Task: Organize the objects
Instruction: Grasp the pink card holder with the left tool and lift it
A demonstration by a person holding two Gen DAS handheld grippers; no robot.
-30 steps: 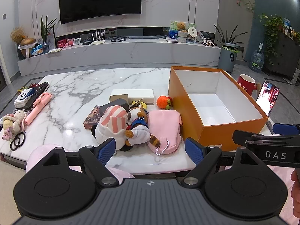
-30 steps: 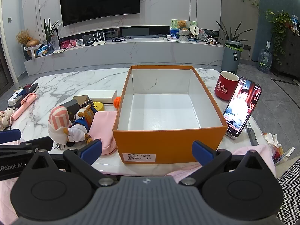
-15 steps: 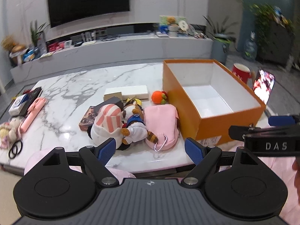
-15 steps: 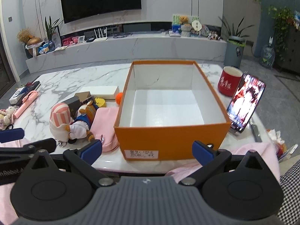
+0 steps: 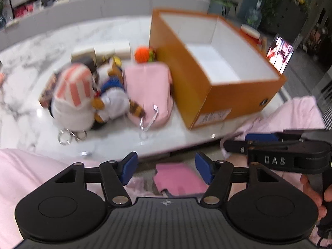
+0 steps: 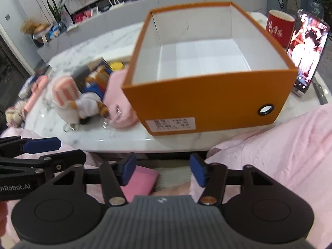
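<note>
An empty orange box point(image 5: 217, 97) point(image 6: 207, 99) with a white inside stands on the marble table point(image 5: 27, 66). Left of it lie a pink pouch point(image 5: 148, 89) point(image 6: 116, 87), a striped-hat plush point(image 5: 72, 95) point(image 6: 64, 95), a tiger plush point(image 5: 112, 97) and an orange ball toy point(image 5: 142, 55). My left gripper point(image 5: 167, 168) hangs below the table's front edge, over the person's lap. Its jaws are closing with nothing between them. My right gripper point(image 6: 162, 171) hangs beside it in front of the box, its jaws also closing on nothing.
A lit phone point(image 6: 305, 49) leans right of the box, with a red mug point(image 6: 280, 27) behind it. A white flat box point(image 5: 112, 48) lies behind the toys. The person's pink-clad legs point(image 6: 280, 161) and a pink flat thing point(image 6: 141, 182) are beneath both grippers.
Both grippers have sunk and tipped downward, so the table edge and lap now fill the lower view. Both pairs of jaws have narrowed. The things on the table have not moved.
</note>
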